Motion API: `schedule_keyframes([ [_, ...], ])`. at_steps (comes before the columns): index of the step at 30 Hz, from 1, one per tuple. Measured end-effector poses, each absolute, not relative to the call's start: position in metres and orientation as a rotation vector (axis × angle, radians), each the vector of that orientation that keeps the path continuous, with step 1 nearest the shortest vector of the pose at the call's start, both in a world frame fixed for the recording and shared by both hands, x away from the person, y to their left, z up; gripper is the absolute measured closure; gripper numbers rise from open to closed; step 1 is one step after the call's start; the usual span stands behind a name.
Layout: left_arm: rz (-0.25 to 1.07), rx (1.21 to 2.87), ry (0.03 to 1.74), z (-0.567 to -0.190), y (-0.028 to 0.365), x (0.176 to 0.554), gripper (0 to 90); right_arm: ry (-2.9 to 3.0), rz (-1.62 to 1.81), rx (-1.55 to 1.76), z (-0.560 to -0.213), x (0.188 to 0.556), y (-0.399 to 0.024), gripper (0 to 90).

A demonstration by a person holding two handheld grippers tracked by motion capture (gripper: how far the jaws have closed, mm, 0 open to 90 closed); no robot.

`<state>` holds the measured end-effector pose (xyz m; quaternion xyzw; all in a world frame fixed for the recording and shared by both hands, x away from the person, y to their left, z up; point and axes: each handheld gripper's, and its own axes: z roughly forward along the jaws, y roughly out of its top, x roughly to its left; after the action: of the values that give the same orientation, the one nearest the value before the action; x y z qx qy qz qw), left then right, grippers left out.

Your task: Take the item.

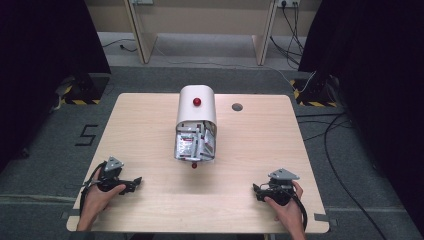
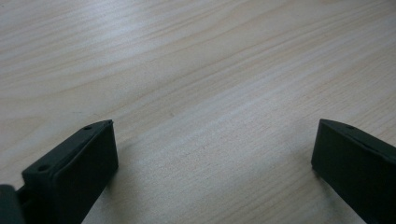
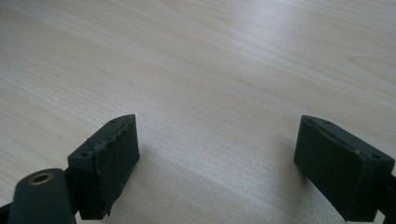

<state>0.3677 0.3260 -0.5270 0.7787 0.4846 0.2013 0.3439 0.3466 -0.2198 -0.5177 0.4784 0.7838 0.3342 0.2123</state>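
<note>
Both the left gripper [image 1: 131,184] and right gripper [image 1: 258,191] are resting wide open on the table [image 1: 150,125], holding nothing, so reaching the packet-stuffed white container [image 1: 196,125] (lying ahead, between them) is calling for slow, level approaches.

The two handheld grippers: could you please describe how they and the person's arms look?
Both the left gripper and the right gripper are black, each topped by a grey three-cornered plate and trailing a black cable. Their jaws are blocky black pads with small screw holes. The forearms are bare, with no sleeves or gloves visible.
</note>
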Motion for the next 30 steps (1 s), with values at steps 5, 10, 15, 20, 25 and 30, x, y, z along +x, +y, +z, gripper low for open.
schedule_keyframes([
  [5,0.523,2.023,1.259,-0.527,0.326,0.368,0.0,2.174,0.927,1.327,-0.518,0.346,-0.220,15.1],
  [10,0.523,2.023,1.259,-0.527,0.326,0.368,0.0,2.170,0.925,1.319,-0.517,0.345,-0.218,17.2],
  [15,0.523,2.023,1.259,-0.527,0.326,0.368,0.0,2.152,0.981,1.311,-0.516,0.342,-0.214,21.0],
  [20,0.523,2.022,1.260,-0.527,0.326,0.367,0.0,2.149,1.008,1.289,-0.514,0.340,-0.206,21.2],
  [25,0.524,2.023,1.260,-0.527,0.326,0.367,0.0,2.130,1.065,1.261,-0.503,0.337,-0.197,22.1],
  [30,0.523,2.022,1.260,-0.527,0.326,0.367,0.0,2.118,1.107,1.227,-0.493,0.335,-0.189,22.9],
])
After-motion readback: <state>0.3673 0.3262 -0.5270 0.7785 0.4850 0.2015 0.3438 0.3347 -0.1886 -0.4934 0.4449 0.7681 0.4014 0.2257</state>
